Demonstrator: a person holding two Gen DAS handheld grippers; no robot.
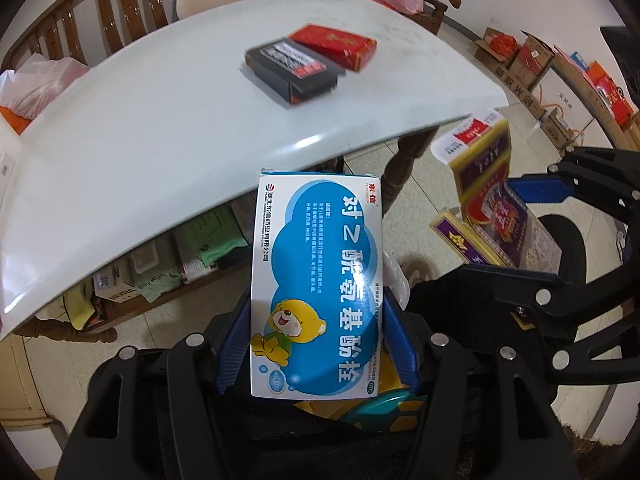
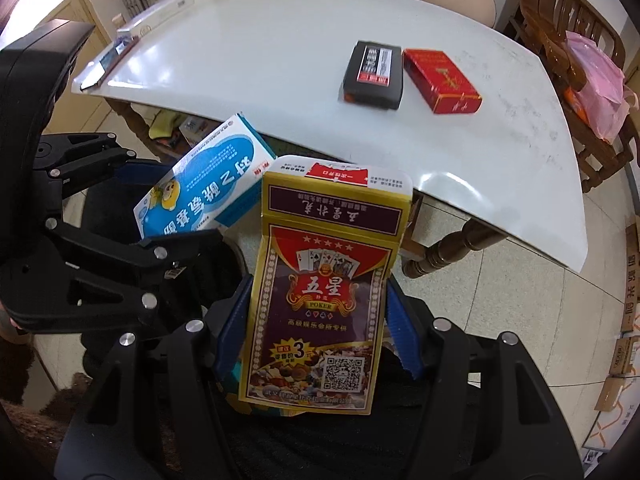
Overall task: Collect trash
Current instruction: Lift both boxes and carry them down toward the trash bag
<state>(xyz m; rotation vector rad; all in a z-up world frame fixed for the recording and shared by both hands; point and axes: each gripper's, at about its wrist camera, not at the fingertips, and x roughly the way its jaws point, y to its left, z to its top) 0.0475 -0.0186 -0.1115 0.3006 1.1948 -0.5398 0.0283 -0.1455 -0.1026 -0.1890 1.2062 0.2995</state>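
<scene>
My left gripper is shut on a blue and white medicine box with a yellow bear, held off the table's near edge. My right gripper is shut on a gold and purple poker card box with its flap open. Each held box also shows in the other view: the card box at right, the medicine box at left. A black box and a red box lie side by side on the white table; they also show in the right wrist view, black and red.
Below both grippers is a dark container with colourful items. Wooden chairs stand around the table, one with a pink bag. Cardboard cartons line the wall. Cluttered items sit under the table.
</scene>
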